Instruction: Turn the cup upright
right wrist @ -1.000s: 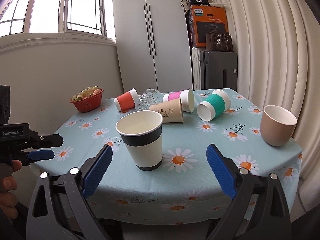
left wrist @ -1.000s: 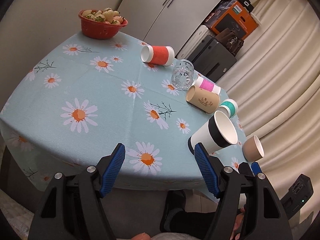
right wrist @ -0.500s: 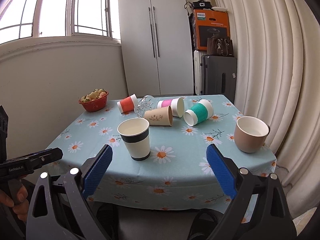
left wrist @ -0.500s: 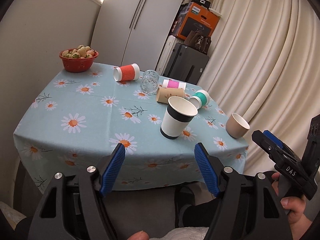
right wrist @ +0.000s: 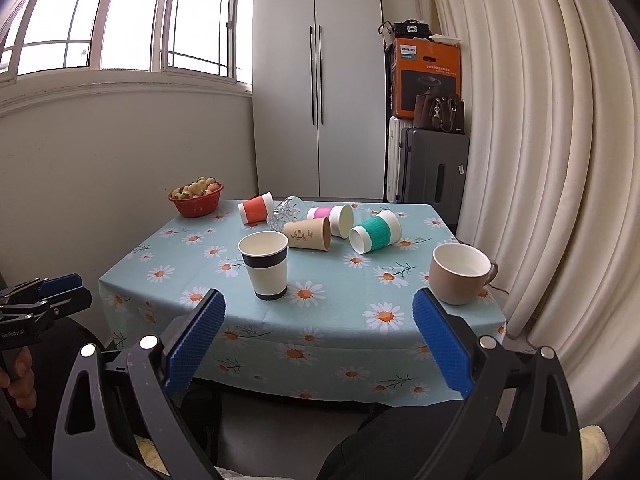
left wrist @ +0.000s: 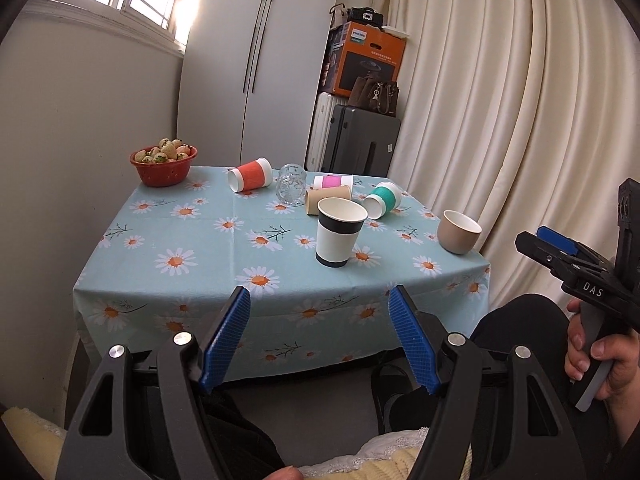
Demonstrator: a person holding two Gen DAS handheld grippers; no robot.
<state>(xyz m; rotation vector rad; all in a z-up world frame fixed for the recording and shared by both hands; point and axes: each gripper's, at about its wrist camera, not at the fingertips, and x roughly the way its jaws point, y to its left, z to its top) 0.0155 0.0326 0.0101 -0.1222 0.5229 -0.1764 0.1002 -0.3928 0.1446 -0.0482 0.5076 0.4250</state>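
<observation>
A white paper cup with a black band (left wrist: 339, 233) (right wrist: 266, 264) stands upright near the table's front edge. A beige mug (left wrist: 458, 231) (right wrist: 460, 273) stands upright at the front right. Lying on their sides behind are an orange cup (left wrist: 251, 174) (right wrist: 256, 208), a clear glass (left wrist: 292, 183) (right wrist: 283, 213), a pink cup (left wrist: 333, 182) (right wrist: 332, 217), a brown cup (left wrist: 325, 197) (right wrist: 309, 233) and a teal cup (left wrist: 383, 199) (right wrist: 375, 231). My left gripper (left wrist: 320, 332) and right gripper (right wrist: 316, 336) are open, empty, and held back from the table, in front of its edge.
A red bowl of fruit (left wrist: 163, 164) (right wrist: 196, 198) stands at the table's back left. The daisy tablecloth (left wrist: 208, 240) hangs over the front edge. A cupboard (right wrist: 316, 80), suitcases (right wrist: 432, 168) and curtains (right wrist: 540, 160) stand behind and to the right.
Both grippers have pulled back and away from the table, so the whole table now shows. The black-banded cup stays upright. Both grippers stay open.
</observation>
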